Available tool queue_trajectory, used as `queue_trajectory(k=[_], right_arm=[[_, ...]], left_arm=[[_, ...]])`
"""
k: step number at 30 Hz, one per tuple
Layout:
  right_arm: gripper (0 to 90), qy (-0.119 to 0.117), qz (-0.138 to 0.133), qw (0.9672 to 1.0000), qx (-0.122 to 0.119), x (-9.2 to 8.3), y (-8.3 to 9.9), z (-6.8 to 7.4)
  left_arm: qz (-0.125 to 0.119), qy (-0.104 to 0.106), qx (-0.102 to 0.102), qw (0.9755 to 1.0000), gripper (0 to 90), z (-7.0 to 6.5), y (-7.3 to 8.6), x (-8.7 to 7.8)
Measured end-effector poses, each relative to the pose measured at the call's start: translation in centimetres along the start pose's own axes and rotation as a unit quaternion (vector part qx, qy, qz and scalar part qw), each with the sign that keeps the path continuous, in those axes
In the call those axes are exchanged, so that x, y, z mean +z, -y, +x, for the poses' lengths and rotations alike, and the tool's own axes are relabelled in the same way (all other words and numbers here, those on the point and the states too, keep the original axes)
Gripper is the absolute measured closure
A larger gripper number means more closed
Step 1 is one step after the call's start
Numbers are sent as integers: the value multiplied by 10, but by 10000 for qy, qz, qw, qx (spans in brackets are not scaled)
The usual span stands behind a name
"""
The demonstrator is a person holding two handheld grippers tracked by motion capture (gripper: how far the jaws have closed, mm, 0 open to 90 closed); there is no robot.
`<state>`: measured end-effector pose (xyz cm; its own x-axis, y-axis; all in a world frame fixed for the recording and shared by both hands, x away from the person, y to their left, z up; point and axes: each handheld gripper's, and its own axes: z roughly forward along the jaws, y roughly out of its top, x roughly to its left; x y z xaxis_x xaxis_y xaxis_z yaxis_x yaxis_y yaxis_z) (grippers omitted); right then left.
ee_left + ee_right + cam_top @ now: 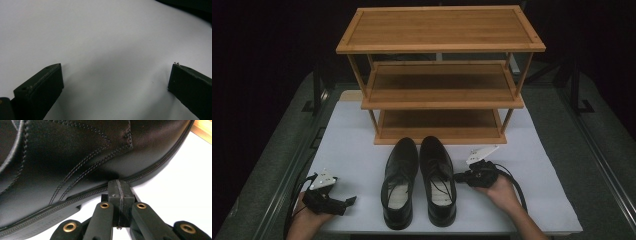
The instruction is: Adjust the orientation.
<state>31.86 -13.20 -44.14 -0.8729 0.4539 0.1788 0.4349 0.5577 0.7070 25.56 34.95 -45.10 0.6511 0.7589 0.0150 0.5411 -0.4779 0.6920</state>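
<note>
The right gripper point(460, 176) has its jaws pressed together, tips touching the outer side of the right shoe point(438, 179), at its sole edge. That shoe lies lengthwise, toe toward the shoe rack point(439, 75), beside its mate point(400, 182). The left gripper point(346, 202), jaws spread, rests well apart over bare bench point(352, 145).

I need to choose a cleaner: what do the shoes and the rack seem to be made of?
Shoes: apparently smooth black leather with a soft sheen; the right gripper view shows stitched seams and a stitched sole edge. It could be synthetic.
Rack: light wood, perhaps bamboo, with fine straight grain and a satin finish.
</note>
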Motion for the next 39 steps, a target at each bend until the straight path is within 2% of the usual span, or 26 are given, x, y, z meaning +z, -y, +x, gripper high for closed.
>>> queue_trajectory(k=[5,15,24,26,30,33,39], right_arm=[[898,-47,17,10000,-55,2,-1,5],[898,-270,53,9994,-227,6,0,24],[895,-364,56,9990,-250,7,0,29],[861,-338,45,9992,-215,5,0,27],[766,-210,-132,9997,26,-5,-1,21],[682,3,-245,9996,127,-15,-1,19],[599,153,-329,9990,277,-27,-4,21]], left_arm=[[6,7,-5,10000,0,0,0,0],[16,1,8,10000,0,0,0,0],[21,-1,9,10000,0,0,0,0],[21,-3,12,10000,0,0,0,0],[12,14,-55,10000,0,0,-1,-1],[2,44,-138,9999,0,1,-2,-1],[-30,120,-169,9998,0,-1,-9,-4]])
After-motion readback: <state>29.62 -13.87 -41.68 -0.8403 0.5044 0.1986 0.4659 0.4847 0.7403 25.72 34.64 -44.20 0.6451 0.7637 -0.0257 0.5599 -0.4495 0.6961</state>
